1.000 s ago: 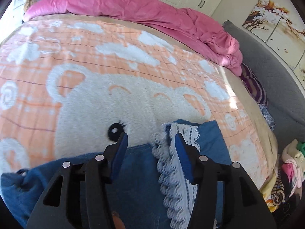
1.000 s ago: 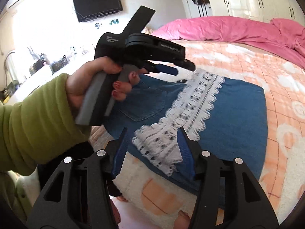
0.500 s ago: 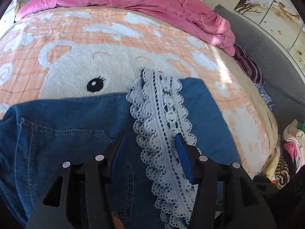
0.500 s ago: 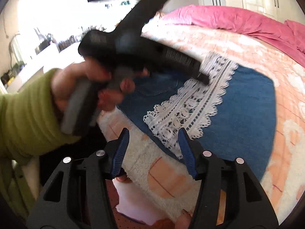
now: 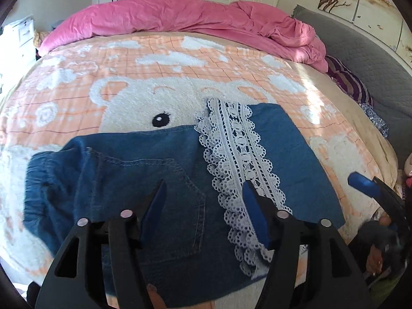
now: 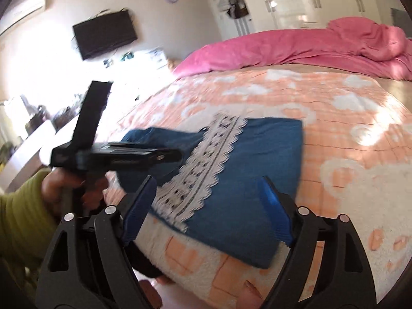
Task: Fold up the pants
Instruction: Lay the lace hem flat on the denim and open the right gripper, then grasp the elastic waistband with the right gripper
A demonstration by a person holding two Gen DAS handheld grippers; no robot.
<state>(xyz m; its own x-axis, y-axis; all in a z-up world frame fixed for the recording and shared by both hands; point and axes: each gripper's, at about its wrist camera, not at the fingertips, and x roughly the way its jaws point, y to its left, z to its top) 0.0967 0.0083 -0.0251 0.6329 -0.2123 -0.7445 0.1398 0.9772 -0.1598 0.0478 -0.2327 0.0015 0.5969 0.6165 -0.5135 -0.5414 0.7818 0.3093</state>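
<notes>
Blue denim pants point(image 5: 116, 180) with a white lace hem point(image 5: 237, 152) lie folded flat near the front edge of the bed, on an orange bear blanket point(image 5: 154, 77). My left gripper point(image 5: 203, 188) hovers over the pants. Its jaws are opening and nothing sits between the pads. In the right wrist view the pants point(image 6: 260, 149) lie just past my right gripper point(image 6: 208, 182), whose jaws are opening wide and hold nothing. My left gripper point(image 6: 170, 154) shows there side-on, held by a hand in a green sleeve point(image 6: 23, 219). One blue pad point(image 5: 363, 183) of the right gripper shows in the left wrist view.
A crumpled pink duvet point(image 5: 180, 18) lies along the far side of the bed. Striped clothes point(image 5: 347, 85) and a grey padded surface point(image 5: 365, 46) are at the right. A wall television point(image 6: 105, 36) and a cluttered counter point(image 6: 38, 123) stand left of the bed.
Both grippers have drawn back from the lace hem toward the bed's near edge, and their jaws have widened. The pants stay folded on the blanket.
</notes>
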